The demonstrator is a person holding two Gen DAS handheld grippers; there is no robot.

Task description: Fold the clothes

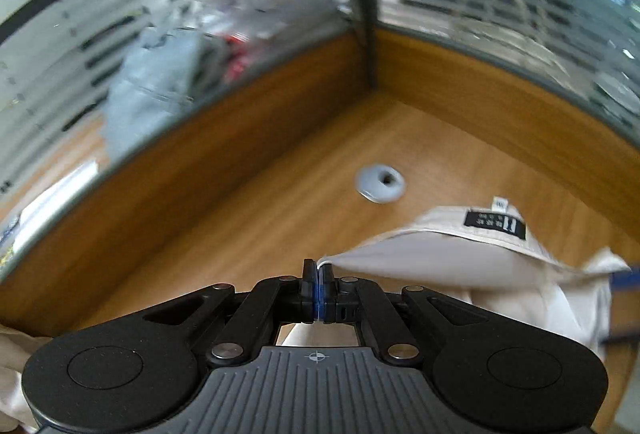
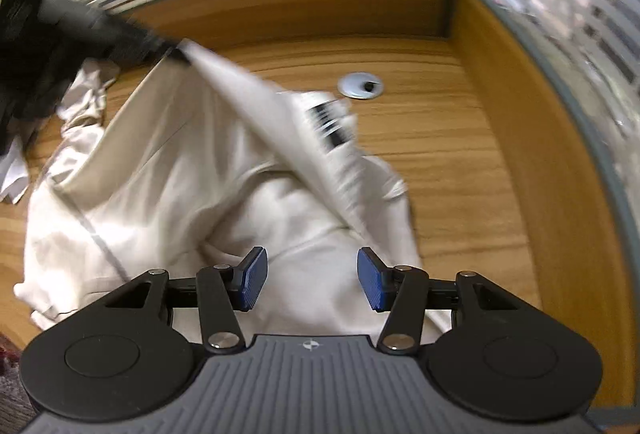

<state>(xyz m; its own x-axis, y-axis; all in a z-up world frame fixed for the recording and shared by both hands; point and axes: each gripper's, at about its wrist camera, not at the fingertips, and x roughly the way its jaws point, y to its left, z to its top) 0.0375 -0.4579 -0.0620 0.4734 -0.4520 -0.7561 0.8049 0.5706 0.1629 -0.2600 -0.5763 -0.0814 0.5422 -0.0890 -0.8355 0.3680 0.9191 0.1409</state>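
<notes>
Left gripper jaws pinching the cream garment by its waistband edge, lifting it taut off the counter; right gripper jaws spread at six o'clock, poised to grab.

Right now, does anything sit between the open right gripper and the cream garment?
Nothing visible does. The right gripper hangs open directly over the cream fabric garment, whose edge the left gripper holds lifted.

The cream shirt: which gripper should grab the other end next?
Probably the right gripper: its jaws stand open above the cream shirt, free to grab. The left gripper is already shut on the shirt's edge, holding it up.
</notes>
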